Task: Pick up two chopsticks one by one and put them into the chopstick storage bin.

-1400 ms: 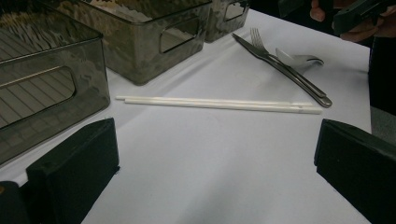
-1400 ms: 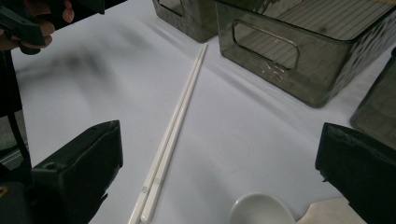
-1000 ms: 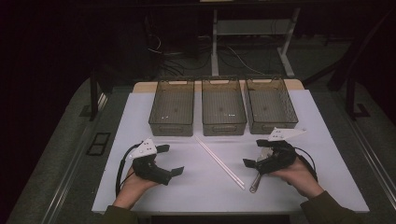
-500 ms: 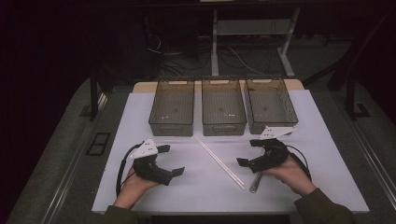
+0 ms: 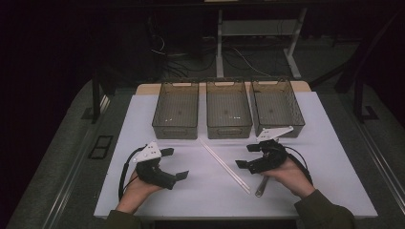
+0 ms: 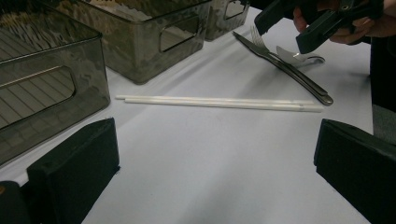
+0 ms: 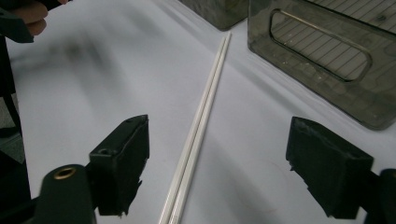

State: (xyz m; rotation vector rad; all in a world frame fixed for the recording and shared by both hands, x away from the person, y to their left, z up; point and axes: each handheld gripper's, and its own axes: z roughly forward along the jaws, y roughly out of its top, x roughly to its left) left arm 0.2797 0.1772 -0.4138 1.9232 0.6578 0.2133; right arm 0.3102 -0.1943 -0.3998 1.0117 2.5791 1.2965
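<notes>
Two white chopsticks point(image 5: 224, 165) lying side by side, touching along their length, on the white table point(image 5: 334, 191), slanting from just before the middle bin point(image 5: 228, 109) toward the near edge, roughly mid-width. Seen lengthwise in the right gripper view point(image 7: 198, 126), running up between the two black jaws.

Right gripper point(image 5: 247, 156) held low over the table toward the near right corner, just right of the chopsticks' near half. Jaws apart but just been closing; chopsticks between them in the gripper's own view, pads clear of both sticks, nothing gripped.

Left gripper point(image 5: 175, 164) resting near the near left corner, well apart from the chopsticks. Jaws wide, bare white table between them in the left gripper view.

Fork point(image 6: 261, 46), knife point(image 6: 303, 79) and spoon point(image 6: 299, 57) lying together close under the right gripper in the left gripper view; a handle end point(image 5: 260, 190) showing below the right hand point(image 5: 289, 175) in the high view.

Three smoky see-through bins in a row along the far edge: left bin point(image 5: 175, 110), middle bin, right bin point(image 5: 277, 106). Nothing made out inside from the high view.
</notes>
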